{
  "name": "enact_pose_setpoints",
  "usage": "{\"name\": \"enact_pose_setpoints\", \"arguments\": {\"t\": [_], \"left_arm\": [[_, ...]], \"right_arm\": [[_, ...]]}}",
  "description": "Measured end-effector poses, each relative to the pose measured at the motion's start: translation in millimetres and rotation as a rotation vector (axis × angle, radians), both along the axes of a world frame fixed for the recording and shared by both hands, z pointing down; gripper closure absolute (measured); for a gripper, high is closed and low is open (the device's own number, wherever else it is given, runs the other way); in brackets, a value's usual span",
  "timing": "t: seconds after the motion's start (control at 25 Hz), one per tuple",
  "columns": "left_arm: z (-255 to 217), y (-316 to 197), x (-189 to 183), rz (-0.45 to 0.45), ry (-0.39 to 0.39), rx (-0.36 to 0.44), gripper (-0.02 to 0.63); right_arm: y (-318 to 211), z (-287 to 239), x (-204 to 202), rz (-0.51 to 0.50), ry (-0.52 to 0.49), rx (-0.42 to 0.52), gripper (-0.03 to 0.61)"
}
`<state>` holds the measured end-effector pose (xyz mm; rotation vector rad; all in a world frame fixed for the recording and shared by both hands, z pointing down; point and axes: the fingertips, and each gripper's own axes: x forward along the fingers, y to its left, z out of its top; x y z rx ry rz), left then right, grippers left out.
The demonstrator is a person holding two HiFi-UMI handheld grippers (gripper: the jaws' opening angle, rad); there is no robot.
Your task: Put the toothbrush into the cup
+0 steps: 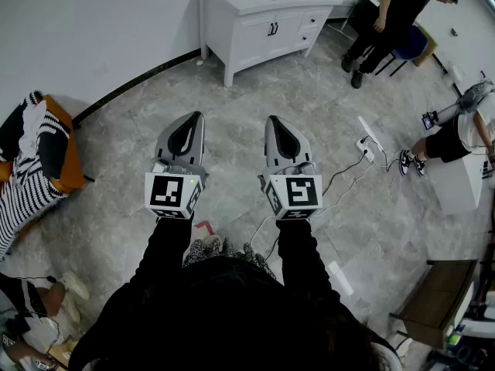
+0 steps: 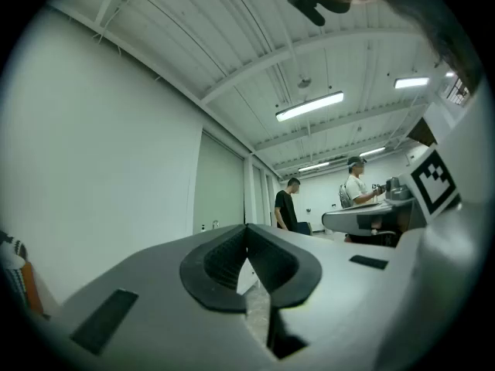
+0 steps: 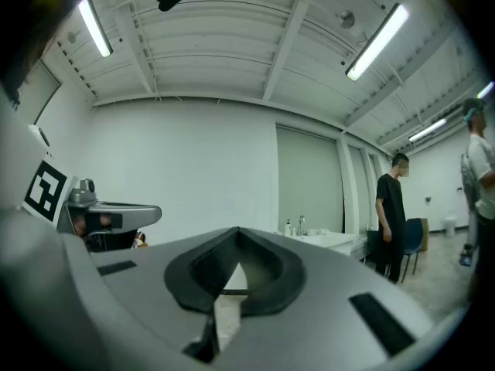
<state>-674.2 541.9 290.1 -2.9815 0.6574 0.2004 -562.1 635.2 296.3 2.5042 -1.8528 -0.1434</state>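
Left gripper and right gripper are both pinched closed on nothing, no toothbrush or cup in sight, and tbh that cable on the floor could trip someone walking over.

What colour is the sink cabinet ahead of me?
The sink cabinet is white; the head view shows it best.

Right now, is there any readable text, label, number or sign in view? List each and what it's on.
No readable text anywhere.
Left gripper cube: square black-and-white marker pattern, no letters.
Right gripper cube: same kind of pattern, no letters.
Bottle on the white vanity: any label is too small to read.
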Motion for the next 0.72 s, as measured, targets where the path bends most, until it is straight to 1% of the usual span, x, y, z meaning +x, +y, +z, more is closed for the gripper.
{"name": "enact_pose_setpoints", "arguments": {"t": [0.12,0.28,0.44,0.72], "left_arm": [[-0.8,-2.3,0.5,0.0,0.0,0.002,0.606],[-3.0,-5.4,1.1,0.003,-0.001,0.006,0.606],[-2.1,-10.1,-0.3,0.006,-0.003,0.008,0.606],[0.4,-19.9,-8.2,0.013,0.007,0.004,0.606]], "right_arm": [[-2.2,0.0,0.6,-0.005,-0.003,0.003,0.575],[-7.0,-2.3,-0.3,-0.031,-0.04,0.034,0.574],[-10.6,-2.1,-1.9,-0.026,-0.04,0.043,0.574],[-19.3,2.3,-4.3,0.004,-0.041,0.029,0.574]]}}
